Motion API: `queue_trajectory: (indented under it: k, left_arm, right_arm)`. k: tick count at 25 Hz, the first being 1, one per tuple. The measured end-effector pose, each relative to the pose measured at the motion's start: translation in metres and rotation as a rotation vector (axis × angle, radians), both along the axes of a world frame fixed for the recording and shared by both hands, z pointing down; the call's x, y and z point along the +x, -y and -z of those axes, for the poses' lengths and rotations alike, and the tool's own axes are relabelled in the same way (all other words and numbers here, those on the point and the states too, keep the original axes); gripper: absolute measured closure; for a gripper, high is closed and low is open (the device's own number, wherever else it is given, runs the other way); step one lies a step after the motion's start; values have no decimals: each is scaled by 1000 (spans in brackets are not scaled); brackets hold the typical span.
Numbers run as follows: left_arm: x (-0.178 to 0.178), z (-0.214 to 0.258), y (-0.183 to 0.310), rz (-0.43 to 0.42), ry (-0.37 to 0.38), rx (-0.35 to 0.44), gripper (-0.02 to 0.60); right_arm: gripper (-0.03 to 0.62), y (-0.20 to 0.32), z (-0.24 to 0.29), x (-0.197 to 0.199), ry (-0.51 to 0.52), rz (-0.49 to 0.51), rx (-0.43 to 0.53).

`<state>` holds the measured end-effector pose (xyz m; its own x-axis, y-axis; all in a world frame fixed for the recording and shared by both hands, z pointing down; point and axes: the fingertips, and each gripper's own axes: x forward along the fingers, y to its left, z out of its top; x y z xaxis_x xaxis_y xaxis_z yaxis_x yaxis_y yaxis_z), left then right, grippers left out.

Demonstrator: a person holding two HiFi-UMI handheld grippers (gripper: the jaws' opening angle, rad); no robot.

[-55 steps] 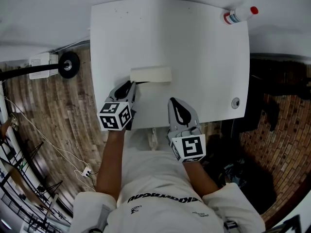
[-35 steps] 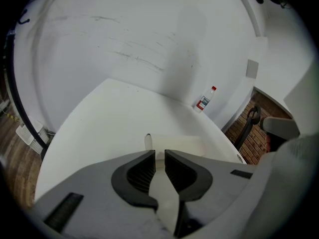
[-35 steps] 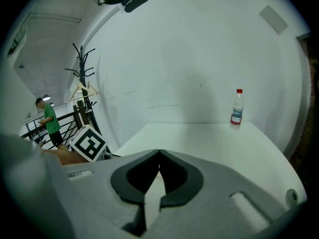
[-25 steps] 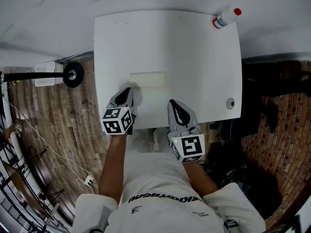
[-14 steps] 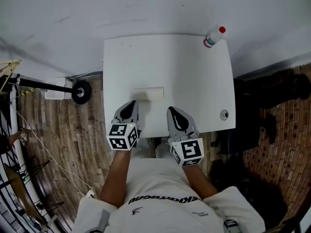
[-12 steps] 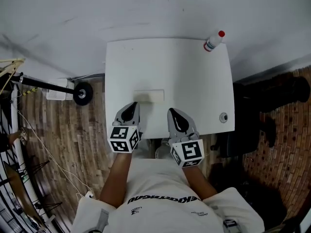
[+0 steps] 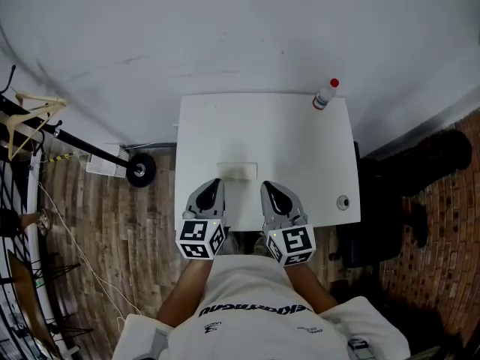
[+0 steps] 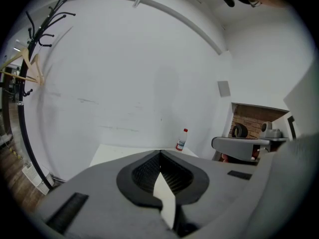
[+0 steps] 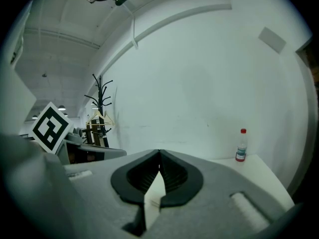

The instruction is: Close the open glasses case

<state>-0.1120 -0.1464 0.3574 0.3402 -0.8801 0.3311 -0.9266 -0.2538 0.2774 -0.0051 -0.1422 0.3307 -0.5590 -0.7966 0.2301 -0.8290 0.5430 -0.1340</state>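
Scene: a person, seen from above, stands at a small white table (image 7: pixel 300 148) against a white wall, with a gripper in each hand.
Glasses case: one cream case (image 7: pixel 237 172) lies flat near the middle of the table's near edge, its long side parallel to that edge. From above it reads as a low, shut block, so the closing looks done, though it is too small to be sure of the seam.
Left gripper: the left gripper (image 7: pixel 213 188) is at the near edge, just short of the case's left end and not touching it. Its jaws are pressed together with nothing between them.
Right gripper: the right gripper (image 7: pixel 268 190) is at the near edge, just short of the case's right end and clear of it. Its jaws also meet at the tips and hold nothing.
Why held so: both tools flank the case symmetrically, level and pointing at the wall. This looks like a resting pose with the case left alone.
Bottle: one white bottle with a red cap (image 7: pixel 324 96) stands upright at the far right corner, well apart from the case and probably just parked out of the way.
Round fitting: one small disc (image 7: pixel 343 201) sits near the right edge, towards the near corner.
Count: two grippers, one case, one bottle, one fitting.
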Motion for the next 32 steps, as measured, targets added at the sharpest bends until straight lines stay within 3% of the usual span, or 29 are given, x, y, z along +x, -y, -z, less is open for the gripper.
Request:
queue_trajectory:
  k: [16,32]
  left_arm:
    - [16,43,-16,3,52,146,584]
    - [23,59,-14,2,61,192,583]
  right_arm:
    - [594,-3,39,-2,26,20,93]
    - [593,0,48,4,35,17,115]
